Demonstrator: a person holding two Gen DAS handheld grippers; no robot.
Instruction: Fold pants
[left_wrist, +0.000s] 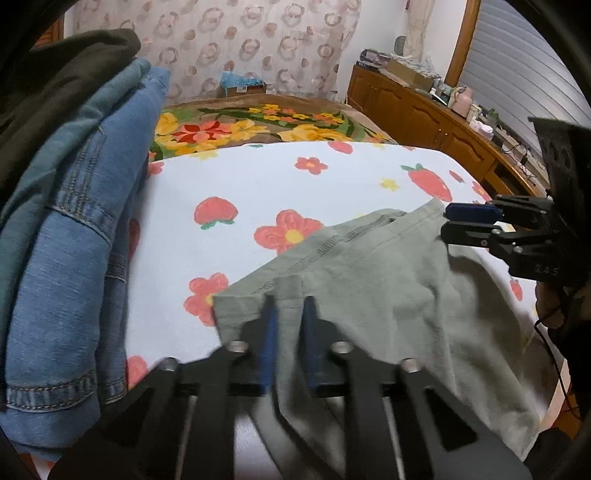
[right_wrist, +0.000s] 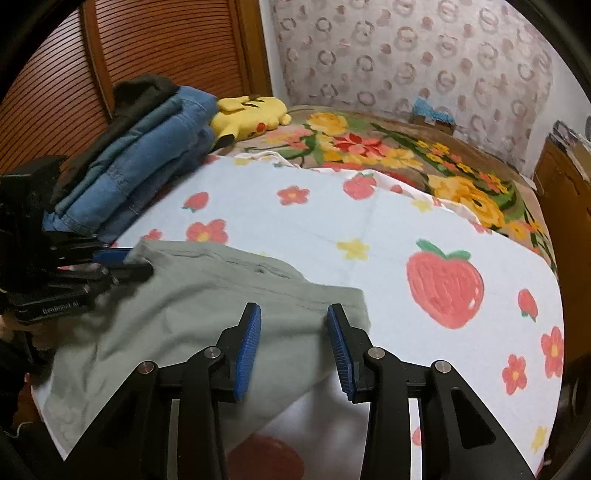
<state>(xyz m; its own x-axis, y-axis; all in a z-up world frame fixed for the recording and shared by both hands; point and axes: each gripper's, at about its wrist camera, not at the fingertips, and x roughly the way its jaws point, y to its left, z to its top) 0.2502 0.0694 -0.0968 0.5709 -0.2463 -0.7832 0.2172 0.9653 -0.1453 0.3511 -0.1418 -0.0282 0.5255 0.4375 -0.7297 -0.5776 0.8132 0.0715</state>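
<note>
Grey-green pants (left_wrist: 369, 295) lie on the white strawberry-and-flower sheet (left_wrist: 258, 184) of the bed. My left gripper (left_wrist: 290, 314) is shut on the pants' edge, with cloth pinched between its blue pads. It also shows in the right wrist view (right_wrist: 129, 264), clamped on the pants' far left corner. My right gripper (right_wrist: 293, 332) is open, its blue pads (right_wrist: 249, 343) straddling the near right corner of the pants (right_wrist: 207, 306). In the left wrist view it (left_wrist: 448, 223) sits at the pants' right corner.
A stack of folded jeans (left_wrist: 74, 221) with a dark garment on top lies at the left of the bed (right_wrist: 147, 155). A yellow plush toy (right_wrist: 251, 114) and a floral blanket (right_wrist: 406, 147) lie behind. A wooden cabinet (left_wrist: 424, 114) stands at the right.
</note>
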